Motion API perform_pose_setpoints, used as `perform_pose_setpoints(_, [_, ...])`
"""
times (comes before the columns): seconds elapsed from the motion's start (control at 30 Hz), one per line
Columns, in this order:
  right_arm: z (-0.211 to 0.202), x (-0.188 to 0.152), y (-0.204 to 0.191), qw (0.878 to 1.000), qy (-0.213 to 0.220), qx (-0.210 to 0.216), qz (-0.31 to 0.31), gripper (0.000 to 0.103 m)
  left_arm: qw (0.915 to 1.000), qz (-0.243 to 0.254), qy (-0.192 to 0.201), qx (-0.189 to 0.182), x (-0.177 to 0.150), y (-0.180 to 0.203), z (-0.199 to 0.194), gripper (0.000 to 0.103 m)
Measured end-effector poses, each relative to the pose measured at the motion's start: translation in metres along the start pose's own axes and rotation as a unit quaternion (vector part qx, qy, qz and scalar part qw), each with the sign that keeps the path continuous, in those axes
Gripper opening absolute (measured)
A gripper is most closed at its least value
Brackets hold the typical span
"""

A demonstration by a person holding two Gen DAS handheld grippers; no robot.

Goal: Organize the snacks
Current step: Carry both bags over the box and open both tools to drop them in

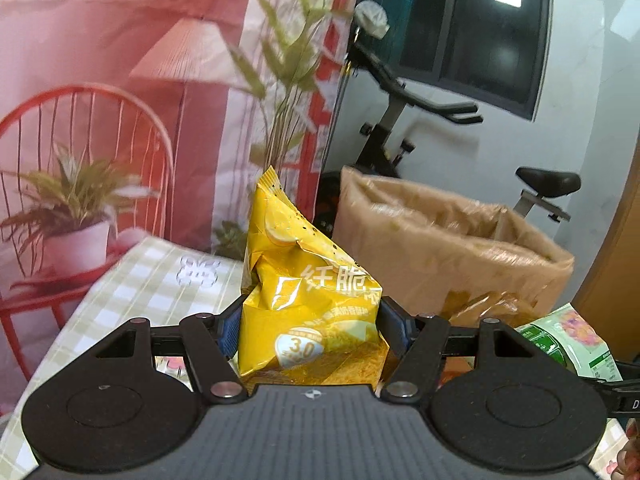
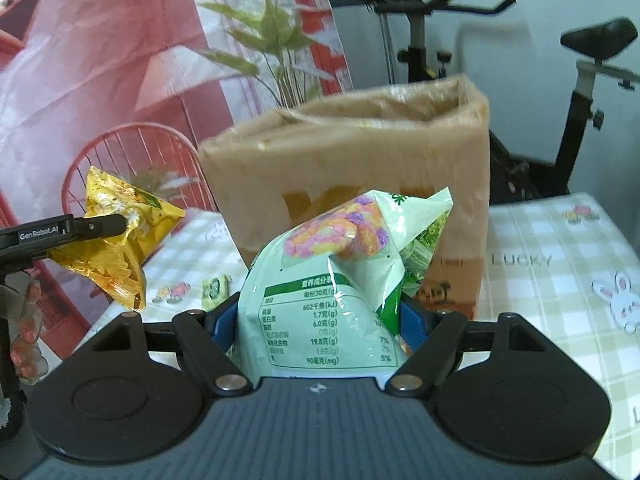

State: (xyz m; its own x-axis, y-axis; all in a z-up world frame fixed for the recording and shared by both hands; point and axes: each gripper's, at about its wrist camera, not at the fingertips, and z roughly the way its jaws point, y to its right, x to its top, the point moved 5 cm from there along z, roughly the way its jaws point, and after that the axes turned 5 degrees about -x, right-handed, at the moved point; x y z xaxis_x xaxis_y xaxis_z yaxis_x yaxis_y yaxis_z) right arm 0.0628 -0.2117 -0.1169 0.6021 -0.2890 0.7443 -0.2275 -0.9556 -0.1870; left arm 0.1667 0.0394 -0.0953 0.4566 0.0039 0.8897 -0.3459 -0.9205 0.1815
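Observation:
My left gripper (image 1: 310,326) is shut on a yellow snack bag (image 1: 304,280) and holds it above the checked tablecloth (image 1: 132,292), left of the brown paper bag (image 1: 452,248). The yellow snack bag also shows in the right wrist view (image 2: 120,236), with the left gripper (image 2: 120,222) clamped on it. My right gripper (image 2: 318,320) is shut on a pale green snack bag (image 2: 340,280), held up in front of the brown paper bag (image 2: 352,168), whose top is open. The green bag's edge shows in the left wrist view (image 1: 568,340).
A small green packet (image 2: 216,288) lies on the tablecloth (image 2: 560,280) to the left of the paper bag. An exercise bike (image 1: 404,128) stands behind the table. A printed backdrop with a red chair (image 1: 80,140) hangs at the left.

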Motion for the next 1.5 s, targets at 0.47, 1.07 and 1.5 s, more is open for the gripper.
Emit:
perform_pose_setpoints(0.47, [-0.027, 0.052, -0.007, 0.998, 0.065, 0.008, -0.019, 0.079, 0.9987, 0.018, 0.038, -0.028, 0.034, 0.037, -0.004, 0.07])
perform_pose_setpoints(1.07, [-0.019, 0.108, 0.009, 0.995, 0.086, -0.003, -0.043, 0.079, 0.9957, 0.053, 0.057, -0.05, 0.074, 0.074, 0.02, 0.07])
perform_pose_setpoints(1.5, [0.02, 0.186, 0.031, 0.988, 0.12, -0.049, -0.084, 0.079, 0.9927, 0.092, 0.066, -0.04, 0.117, 0.099, 0.071, 0.071])
